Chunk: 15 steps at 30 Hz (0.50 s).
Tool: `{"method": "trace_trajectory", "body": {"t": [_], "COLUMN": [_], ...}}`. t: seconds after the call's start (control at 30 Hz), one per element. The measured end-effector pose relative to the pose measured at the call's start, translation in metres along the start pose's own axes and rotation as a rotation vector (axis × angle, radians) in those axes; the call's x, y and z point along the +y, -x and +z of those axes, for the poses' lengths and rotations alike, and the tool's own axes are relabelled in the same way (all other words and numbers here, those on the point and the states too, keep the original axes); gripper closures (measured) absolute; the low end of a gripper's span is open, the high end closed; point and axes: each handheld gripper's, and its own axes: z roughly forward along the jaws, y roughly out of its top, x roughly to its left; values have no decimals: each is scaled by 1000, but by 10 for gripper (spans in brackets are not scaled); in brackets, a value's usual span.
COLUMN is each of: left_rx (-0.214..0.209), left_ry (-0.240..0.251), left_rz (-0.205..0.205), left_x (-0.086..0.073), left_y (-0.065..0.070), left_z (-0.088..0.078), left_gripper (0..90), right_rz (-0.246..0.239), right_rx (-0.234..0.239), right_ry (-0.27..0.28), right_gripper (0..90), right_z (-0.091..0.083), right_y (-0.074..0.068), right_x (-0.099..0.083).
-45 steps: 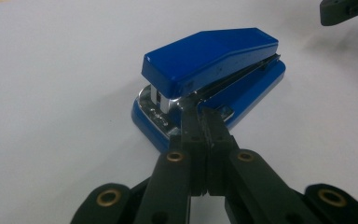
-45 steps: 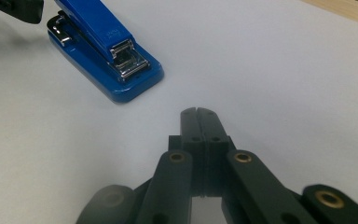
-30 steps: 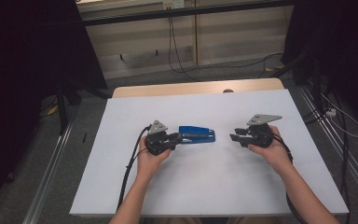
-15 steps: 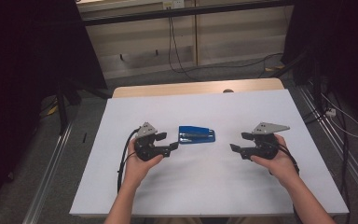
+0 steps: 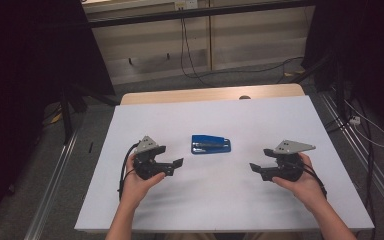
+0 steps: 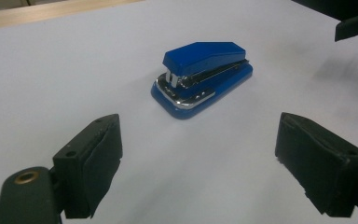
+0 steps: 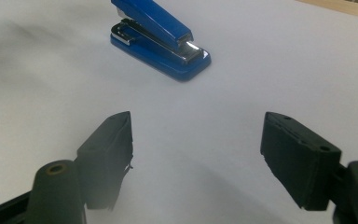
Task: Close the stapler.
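Right now the blue stapler (image 5: pixel 210 144) lies flat near the middle of the white bench (image 5: pixel 240 200), closed, with nothing touching it. My left gripper (image 5: pixel 176 165) sits to its near left and my right gripper (image 5: pixel 255 169) well to its near right, both pulled clear. Their jaws have just been opening and now stand apart with only bare bench between them. I judge this the release step, the stapler set down and let go. Any next move calls for bringing one gripper back in line with the stapler's body before closing.
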Motion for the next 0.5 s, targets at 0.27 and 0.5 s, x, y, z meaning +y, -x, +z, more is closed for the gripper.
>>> {"method": "trace_trajectory", "body": {"t": [0.27, 0.5], "left_rx": [38, 50], "left_ry": [1, 9], "left_rz": [11, -2], "left_x": [-12, -19], "left_y": [-3, -4], "left_z": [-14, -25], "left_gripper": [108, 86], "right_rz": [-1, 13], "right_rx": [0, 0], "right_ry": [6, 0], "right_gripper": [219, 190], "right_z": [-8, -16], "right_y": [-1, 0], "right_x": [-7, -16]}}
